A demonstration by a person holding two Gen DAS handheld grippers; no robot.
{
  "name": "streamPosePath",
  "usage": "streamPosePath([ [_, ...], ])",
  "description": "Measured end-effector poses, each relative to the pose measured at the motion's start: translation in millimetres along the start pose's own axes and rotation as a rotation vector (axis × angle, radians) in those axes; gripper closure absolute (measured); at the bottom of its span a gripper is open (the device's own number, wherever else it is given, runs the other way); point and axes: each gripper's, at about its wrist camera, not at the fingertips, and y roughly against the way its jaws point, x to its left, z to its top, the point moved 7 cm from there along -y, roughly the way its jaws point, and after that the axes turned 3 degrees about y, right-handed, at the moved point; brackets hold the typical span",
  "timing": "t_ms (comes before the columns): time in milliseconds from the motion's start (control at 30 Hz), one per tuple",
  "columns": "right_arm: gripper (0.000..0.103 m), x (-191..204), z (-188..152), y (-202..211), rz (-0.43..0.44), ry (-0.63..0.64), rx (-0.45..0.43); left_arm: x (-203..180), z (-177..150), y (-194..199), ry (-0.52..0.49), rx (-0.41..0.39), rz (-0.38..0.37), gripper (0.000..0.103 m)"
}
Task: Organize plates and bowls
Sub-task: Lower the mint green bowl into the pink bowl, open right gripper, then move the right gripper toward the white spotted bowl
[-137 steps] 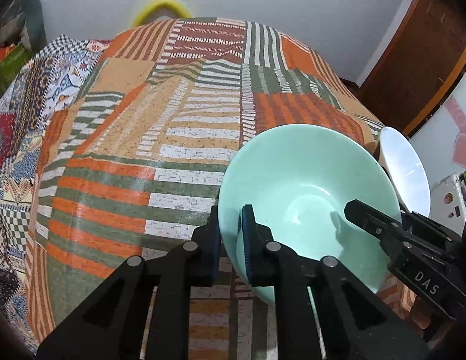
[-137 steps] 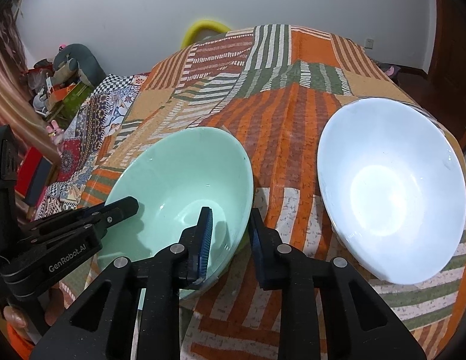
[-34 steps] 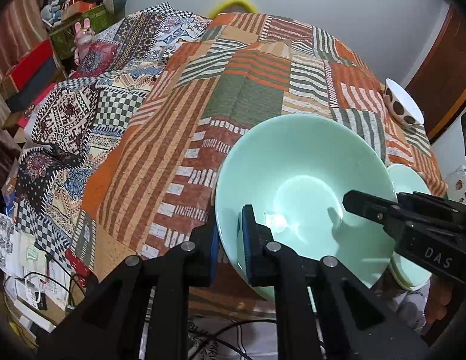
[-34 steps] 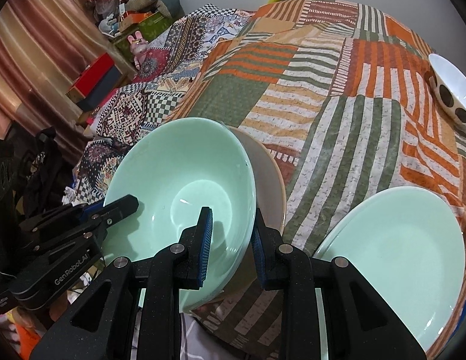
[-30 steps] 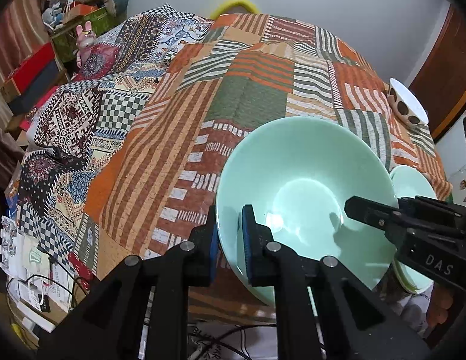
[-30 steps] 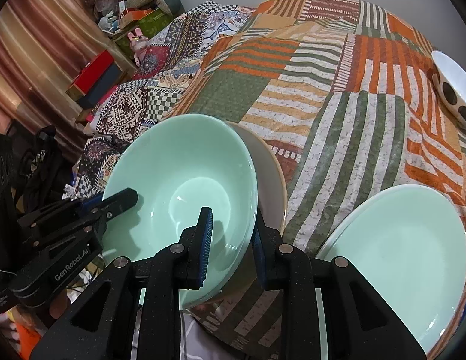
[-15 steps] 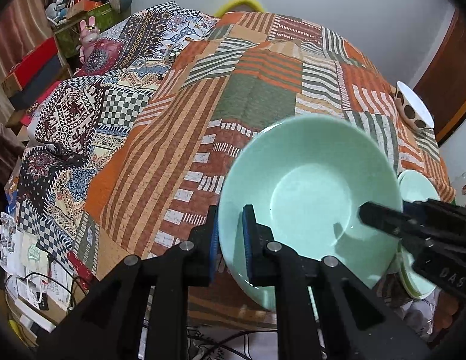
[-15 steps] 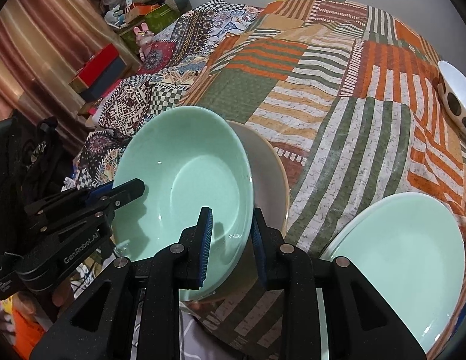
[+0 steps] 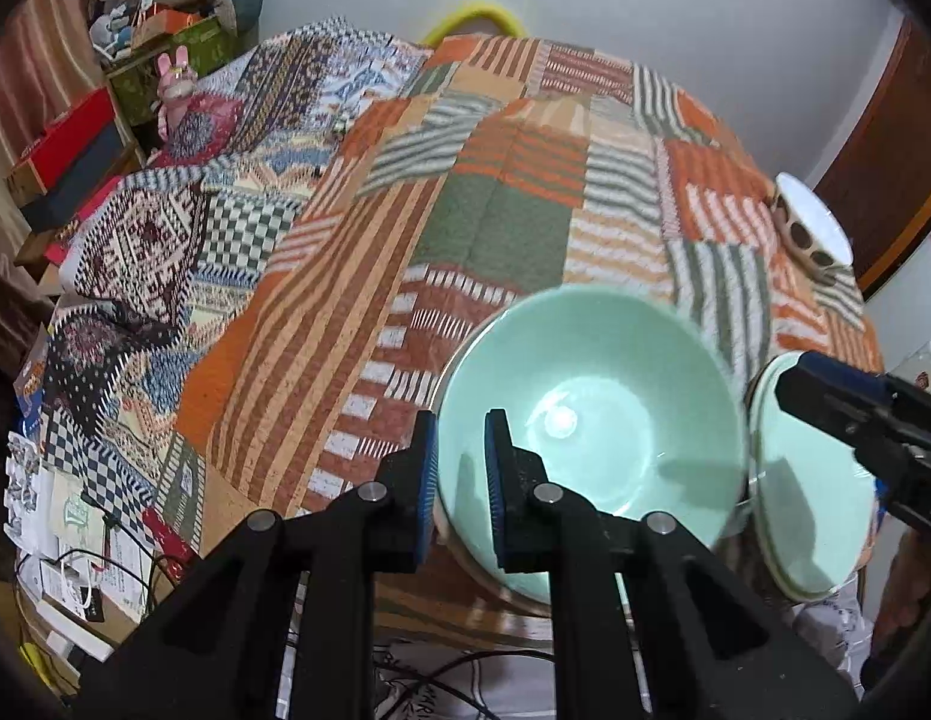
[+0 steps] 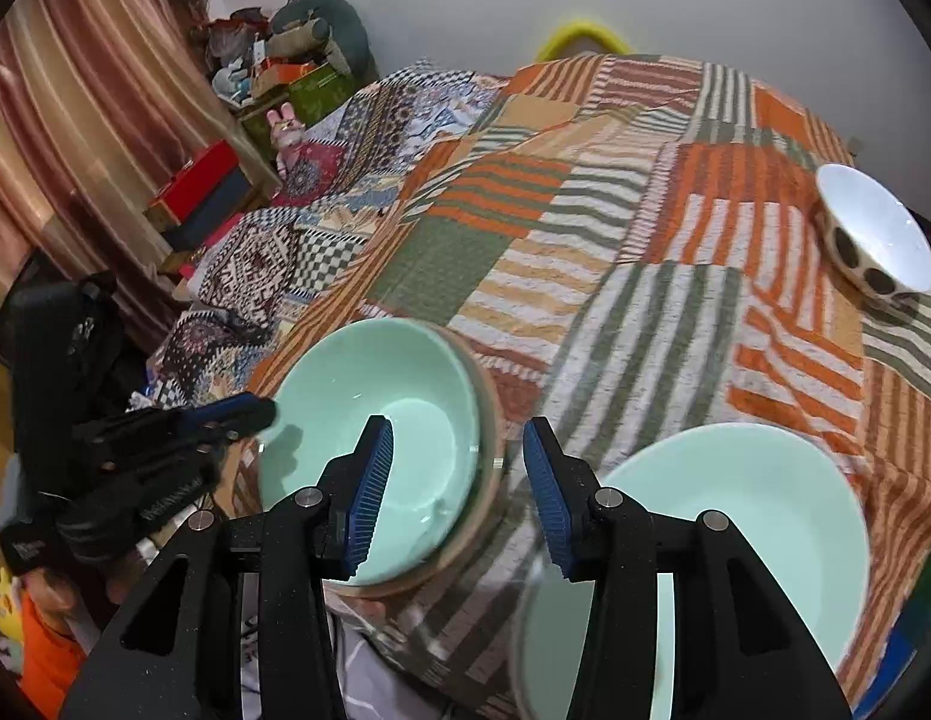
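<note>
At lower centre of the frame, your left hand-held gripper [image 9: 459,474] pinches the mint-green bowl [image 9: 591,438] by its rim, nested in the tan bowl [image 10: 486,468] on the bed; your right hand-held gripper [image 10: 459,492] is opening, pads off it, probably releasing so the stack settles.

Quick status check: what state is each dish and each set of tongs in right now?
Green bowl: nested in the tan bowl, rim clamped by the left tongs.
Left tongs: shut on the rim.
Right tongs: opening, off the bowl.
Green plate: flat beside the stack.
Spotted bowl: upright, apart.
</note>
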Motion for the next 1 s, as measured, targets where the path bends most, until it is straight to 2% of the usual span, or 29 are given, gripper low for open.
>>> streamPosePath([
  [133,0.061,-17.3,4.3,17.2,-0.025,-0.011,-0.039,-18.9,19.5,26.5,-0.026,-0.060,-0.024,0.090],
  [233,0.061,-38.3,9.0,34.9,-0.079,-0.012,-0.081,-41.7,36.5,43.4,-0.051,-0.104,-0.061,0.090],
  [300,0.060,-54.8,11.9,48.6,-0.109,-0.020,-0.110,-61.3,49.4,54.3,-0.074,-0.136,-0.090,0.085],
  [433,0.054,-95.5,17.5,79.4,-0.164,-0.079,-0.174,-100.0,70.3,68.4,-0.132,-0.190,-0.120,0.084],
  [533,0.053,-130.4,20.4,105.1,-0.215,-0.126,-0.225,-131.0,83.9,73.0,-0.168,-0.207,-0.158,0.082],
  [700,0.053,-174.7,25.7,138.7,-0.282,-0.191,-0.295,-182.2,105.7,76.0,-0.211,-0.229,-0.225,0.063],
  [800,0.049,-196.9,28.0,154.4,-0.319,-0.222,-0.331,-216.1,119.1,75.2,-0.248,-0.256,-0.237,0.054],
  [1000,0.048,-232.8,33.9,163.0,-0.358,-0.274,-0.358,-265.7,137.0,57.0,-0.292,-0.248,-0.260,0.044],
])
